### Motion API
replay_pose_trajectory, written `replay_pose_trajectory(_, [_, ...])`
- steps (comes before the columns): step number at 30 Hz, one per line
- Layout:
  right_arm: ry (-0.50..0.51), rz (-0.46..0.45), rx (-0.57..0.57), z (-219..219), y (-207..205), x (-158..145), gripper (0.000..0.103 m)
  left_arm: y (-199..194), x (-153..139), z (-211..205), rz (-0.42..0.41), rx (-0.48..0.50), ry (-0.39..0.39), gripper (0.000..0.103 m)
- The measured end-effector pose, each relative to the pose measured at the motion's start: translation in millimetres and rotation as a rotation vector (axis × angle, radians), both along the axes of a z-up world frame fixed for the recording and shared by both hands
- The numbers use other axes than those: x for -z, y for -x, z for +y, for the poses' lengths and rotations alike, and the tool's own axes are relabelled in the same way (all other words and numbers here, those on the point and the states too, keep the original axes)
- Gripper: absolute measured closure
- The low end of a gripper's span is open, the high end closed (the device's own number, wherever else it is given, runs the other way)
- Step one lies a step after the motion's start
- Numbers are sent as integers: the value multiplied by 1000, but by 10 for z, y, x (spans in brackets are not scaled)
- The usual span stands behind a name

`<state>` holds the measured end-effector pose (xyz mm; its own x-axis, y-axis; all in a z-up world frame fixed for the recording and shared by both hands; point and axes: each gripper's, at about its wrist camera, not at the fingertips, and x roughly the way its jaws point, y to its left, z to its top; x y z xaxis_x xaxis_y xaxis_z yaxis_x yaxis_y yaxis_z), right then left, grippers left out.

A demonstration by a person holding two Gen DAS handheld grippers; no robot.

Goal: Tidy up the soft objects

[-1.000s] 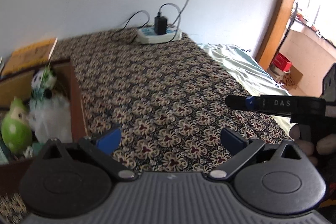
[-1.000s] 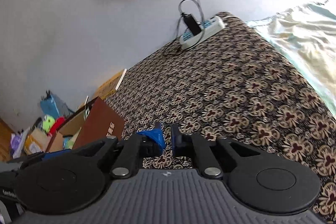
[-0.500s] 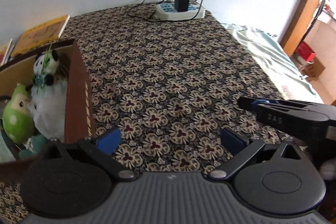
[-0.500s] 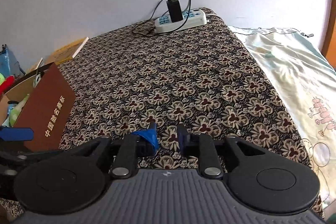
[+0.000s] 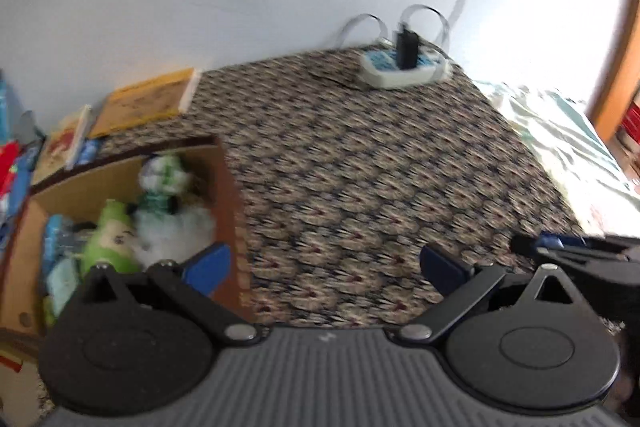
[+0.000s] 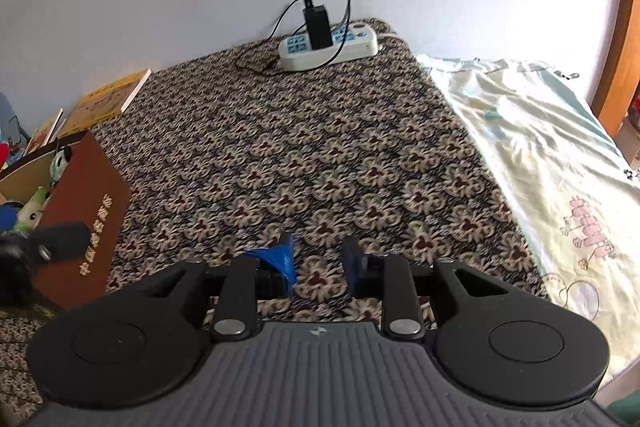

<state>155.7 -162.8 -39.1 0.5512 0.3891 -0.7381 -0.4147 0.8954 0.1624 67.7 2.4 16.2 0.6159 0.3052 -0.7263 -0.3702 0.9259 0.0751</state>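
A brown cardboard box point(image 5: 230, 211) stands at the left of the patterned bed cover point(image 5: 360, 187). It holds a green plush toy point(image 5: 110, 239), a white fluffy toy point(image 5: 180, 231) and a small green-and-white plush point(image 5: 164, 175). My left gripper point(image 5: 324, 263) hovers just right of the box, open wide with nothing between its blue pads. My right gripper point(image 6: 318, 253) hangs over the bare cover, its jaws opening with only a narrow empty gap. In the right wrist view the box point(image 6: 86, 211) sits at the left, with the left gripper's finger point(image 6: 60, 243) in front of it.
A white power strip point(image 6: 328, 45) with a black charger and cables lies by the far wall. Yellow books point(image 6: 108, 99) lean at the back left. A pale green sheet point(image 6: 540, 155) covers the bed's right side. A wooden door frame point(image 6: 628, 27) stands at the far right.
The right gripper's jaws have parted from shut to a narrow gap. Both views have shifted, and the box and its toys now sit nearer the middle of the left wrist view.
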Motion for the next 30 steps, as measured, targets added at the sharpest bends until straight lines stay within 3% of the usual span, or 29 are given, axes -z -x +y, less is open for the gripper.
replay_pose_trajectory(3, [1, 27, -21, 152, 88, -59, 93, 155, -83, 174, -13, -57, -31, 3])
replay_pose_trajectory(11, [-33, 12, -123, 722, 601, -342, 92, 693, -182, 933, -46, -199, 22, 3])
replay_pose_trajectory(16, [-85, 11, -147, 1065, 897, -490, 90, 997, -203, 1250, -50, -235, -15, 3])
replay_pose_trajectory(30, [-7, 12, -65, 1598, 1468, -598, 88, 1425, -121, 1724, 14, -167, 21, 3])
